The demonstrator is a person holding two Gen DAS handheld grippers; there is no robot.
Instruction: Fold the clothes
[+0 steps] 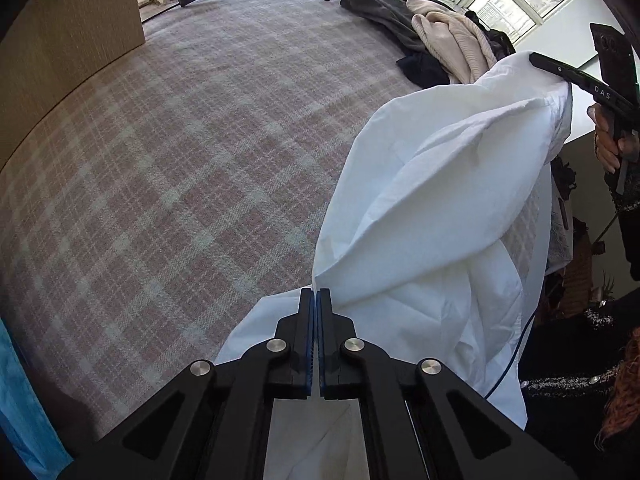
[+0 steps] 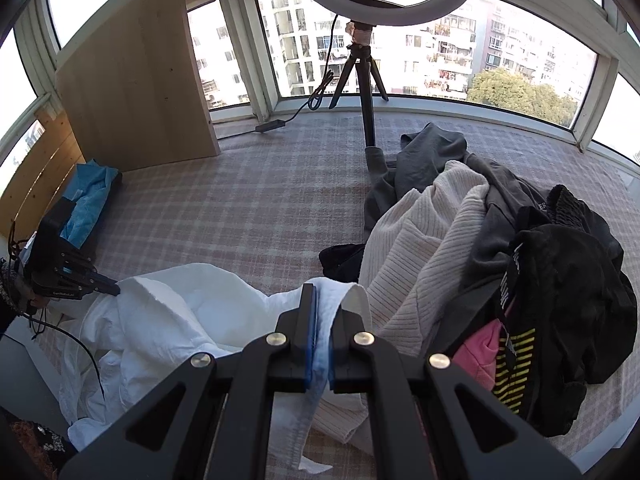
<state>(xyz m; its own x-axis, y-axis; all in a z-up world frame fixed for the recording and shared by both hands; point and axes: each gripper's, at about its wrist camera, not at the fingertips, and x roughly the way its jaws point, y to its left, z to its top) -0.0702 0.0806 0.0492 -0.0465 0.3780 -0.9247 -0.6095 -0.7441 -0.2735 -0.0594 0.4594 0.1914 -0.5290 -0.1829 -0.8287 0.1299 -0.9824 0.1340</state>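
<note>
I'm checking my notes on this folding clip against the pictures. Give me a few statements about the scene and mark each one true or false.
1. Both grippers grip the white garment. True: left gripper and right gripper are shut on it.
2. The white garment lies flat and folded. False: it hangs bunched between the grippers.
3. A cream ribbed sweater lies in the clothes pile. True.
4. The tripod stands on the floor. False: it stands on the plaid cover.
5. The blue cloth lies by the wooden board. True.

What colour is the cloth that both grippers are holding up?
White. The cloth shows best in the left wrist view, stretched between the two grippers.
</note>
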